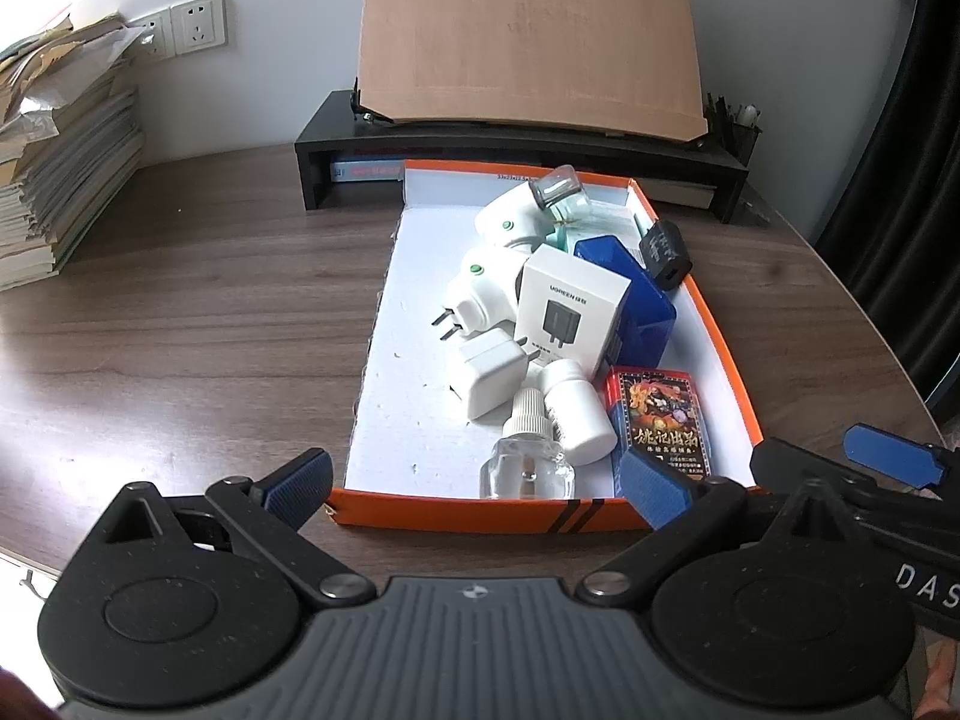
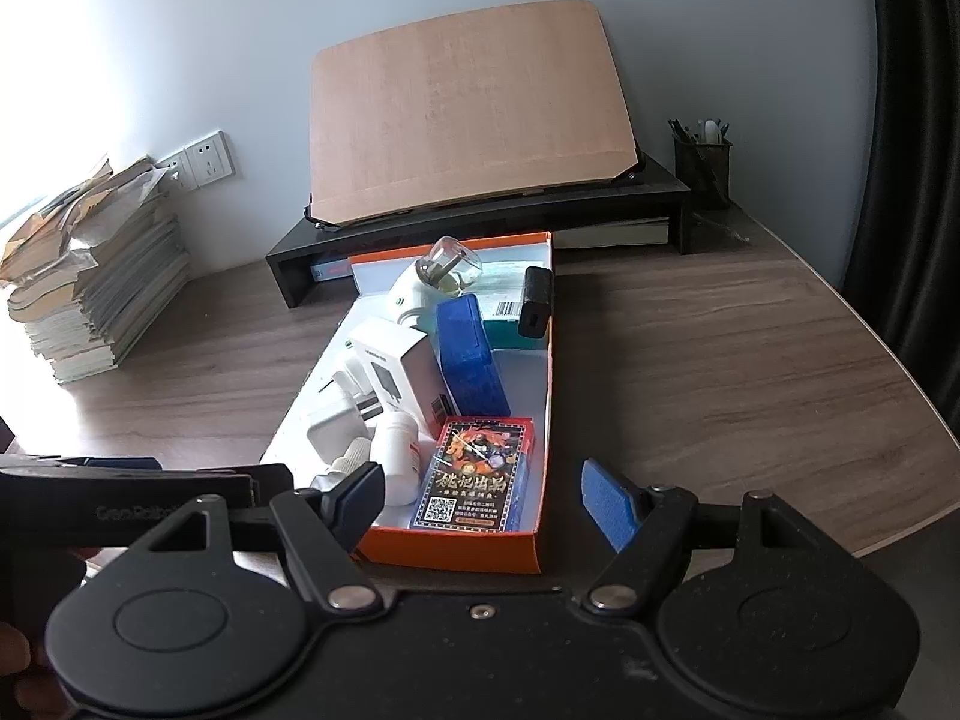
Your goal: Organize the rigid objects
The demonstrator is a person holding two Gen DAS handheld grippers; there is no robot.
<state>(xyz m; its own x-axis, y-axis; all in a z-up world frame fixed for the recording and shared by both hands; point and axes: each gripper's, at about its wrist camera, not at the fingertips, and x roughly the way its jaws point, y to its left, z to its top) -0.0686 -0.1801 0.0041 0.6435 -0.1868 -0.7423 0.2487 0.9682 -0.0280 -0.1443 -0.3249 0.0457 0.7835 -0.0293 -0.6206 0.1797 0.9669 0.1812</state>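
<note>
An orange box [image 1: 729,354] with a white inside sits on the desk and also shows in the right wrist view [image 2: 547,420]. It holds white plug adapters [image 1: 486,294], a white UGREEN carton [image 1: 570,312], a blue case [image 1: 636,300], a card pack [image 1: 660,426] [image 2: 480,474], a white bottle [image 1: 576,414], a clear bottle [image 1: 528,462] and a black charger [image 1: 663,255]. My left gripper [image 1: 474,483] is open and empty at the box's near edge. My right gripper [image 2: 483,495] is open and empty above the box's near right corner.
A black monitor stand [image 1: 516,144] bearing a brown board [image 1: 528,30] stands behind the box. A stack of books and papers [image 1: 60,150] sits at the far left. A pen holder [image 2: 702,165] stands at the back right. The desk edge curves on the right.
</note>
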